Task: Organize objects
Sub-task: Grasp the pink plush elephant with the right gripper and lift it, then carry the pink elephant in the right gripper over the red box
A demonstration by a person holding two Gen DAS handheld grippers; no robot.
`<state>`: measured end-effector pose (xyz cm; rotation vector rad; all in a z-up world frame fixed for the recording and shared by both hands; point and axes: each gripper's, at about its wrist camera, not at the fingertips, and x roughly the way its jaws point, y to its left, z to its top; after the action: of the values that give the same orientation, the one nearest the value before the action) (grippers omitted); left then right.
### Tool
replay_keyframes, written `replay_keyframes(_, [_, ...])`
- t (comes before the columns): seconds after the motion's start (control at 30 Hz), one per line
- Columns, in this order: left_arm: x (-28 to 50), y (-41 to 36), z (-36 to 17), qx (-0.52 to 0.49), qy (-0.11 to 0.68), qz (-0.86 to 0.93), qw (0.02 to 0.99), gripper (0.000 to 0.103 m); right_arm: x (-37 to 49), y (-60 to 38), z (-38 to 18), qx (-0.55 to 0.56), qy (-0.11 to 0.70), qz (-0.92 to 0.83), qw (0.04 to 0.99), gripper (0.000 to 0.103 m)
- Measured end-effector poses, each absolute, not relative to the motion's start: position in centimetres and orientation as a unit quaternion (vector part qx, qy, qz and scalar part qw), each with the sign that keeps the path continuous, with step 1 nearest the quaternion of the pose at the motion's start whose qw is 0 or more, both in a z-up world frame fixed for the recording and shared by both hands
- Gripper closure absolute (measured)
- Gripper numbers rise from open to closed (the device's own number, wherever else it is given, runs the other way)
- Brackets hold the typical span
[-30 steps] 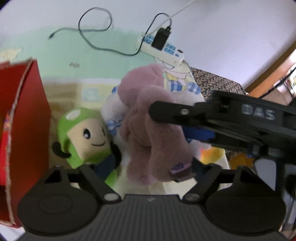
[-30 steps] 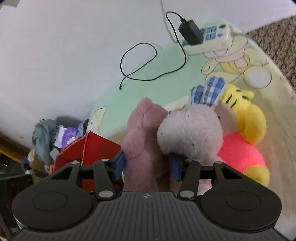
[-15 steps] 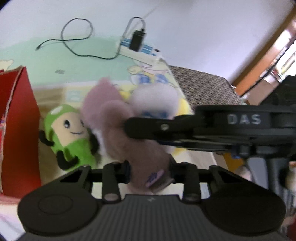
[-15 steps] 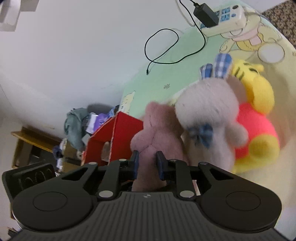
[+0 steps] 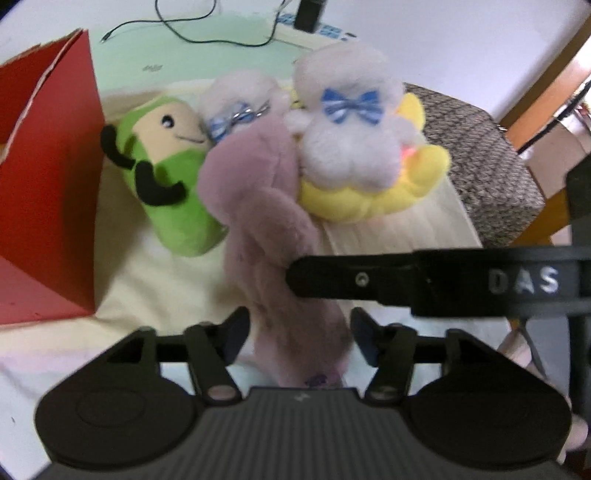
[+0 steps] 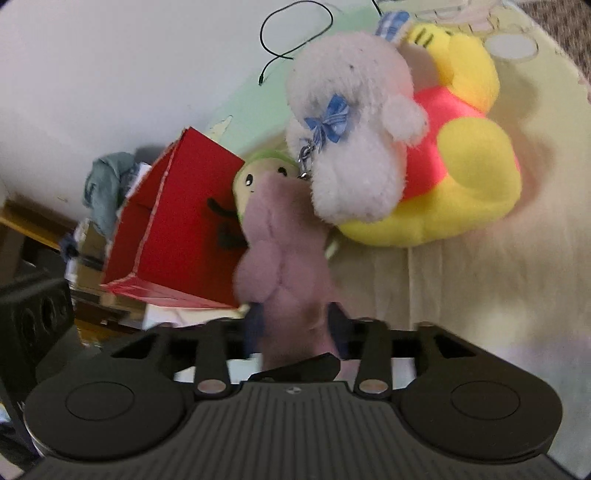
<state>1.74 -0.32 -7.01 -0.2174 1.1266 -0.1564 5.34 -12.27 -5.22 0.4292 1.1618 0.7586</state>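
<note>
Pink plush (image 5: pixel 266 221): stands between both sets of fingers, leaning up against the white plush; it sits just right of the red box in the left wrist view, on the cream cloth.
Left gripper (image 5: pixel 299 338): fingers apart and opening, one on each side of the pink plush's lower end; gaps show on both sides, so the pads do not press.
Right gripper (image 6: pixel 295 325): fingers opening, the pink plush between them; the blue pads lie right against the fur, and whether they still press I cannot tell.
Right gripper from the left wrist view: its black finger (image 5: pixel 354 277) reaches in from the right and touches the pink plush's side.
White plush (image 5: pixel 347 136): farther from the red box than the pink plush, blue bow on its front, sitting against the yellow plush.
Second white plush (image 5: pixel 236 99): small, behind the pink one, beside the green plush.
Green plush (image 5: pixel 166 173): lies tilted between the red box and the pink plush.
Yellow plush (image 6: pixel 469 155): red shirt, on the far side of the white plush from the red box.
Red box (image 5: pixel 48 184): open, standing on the cloth.
Cloth (image 5: pixel 155 280): cream near the toys, pale green behind the box.
Cable (image 5: pixel 207 35): black, on the green part, beyond the box.
</note>
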Motion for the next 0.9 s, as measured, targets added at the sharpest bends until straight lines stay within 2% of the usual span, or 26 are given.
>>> replay_keyframes(0.03, [1.9, -0.5, -7.3, -0.100, 0.534, -0.069, 0.837, 0.039, 5.4, -11.8, -5.1, 0.185, 0.527, 0.340, 0.757, 0.040])
replay_keyframes(0.1, [2.4, -0.5, -7.7, -0.100, 0.537, -0.066, 0.835, 0.040, 5.7, -11.0, -5.1, 0.173, 0.519, 0.340, 0.765, 0.038])
replay_keyframes(0.13, [2.3, -0.5, -7.8, -0.102, 0.537, -0.069, 0.834, 0.043, 5.9, -10.6, -5.3, 0.174, 0.520, 0.339, 0.765, 0.036])
replay_keyframes(0.2, [2.8, -0.8, -7.8, -0.101, 0.536, -0.075, 0.835, 0.048, 6.1, -10.0, -5.9, 0.186, 0.529, 0.342, 0.754, 0.042])
replay_keyframes(0.23, [3.0, -1.0, -7.7, -0.094, 0.537, -0.074, 0.835, 0.047, 6.0, -9.8, -6.1, 0.193, 0.533, 0.351, 0.745, 0.054])
replay_keyframes(0.63, [-2.0, -1.3, -1.9, -0.055, 0.467, -0.148, 0.870, 0.051, 4.1, -10.4, -1.2, 0.206, 0.475, 0.381, 0.766, 0.056])
replay_keyframes(0.9, [-4.0, 1.9, 0.9, -0.038, 0.433, -0.203, 0.877, 0.054, 0.9, -8.0, 1.3, 0.226, 0.443, 0.372, 0.784, 0.057])
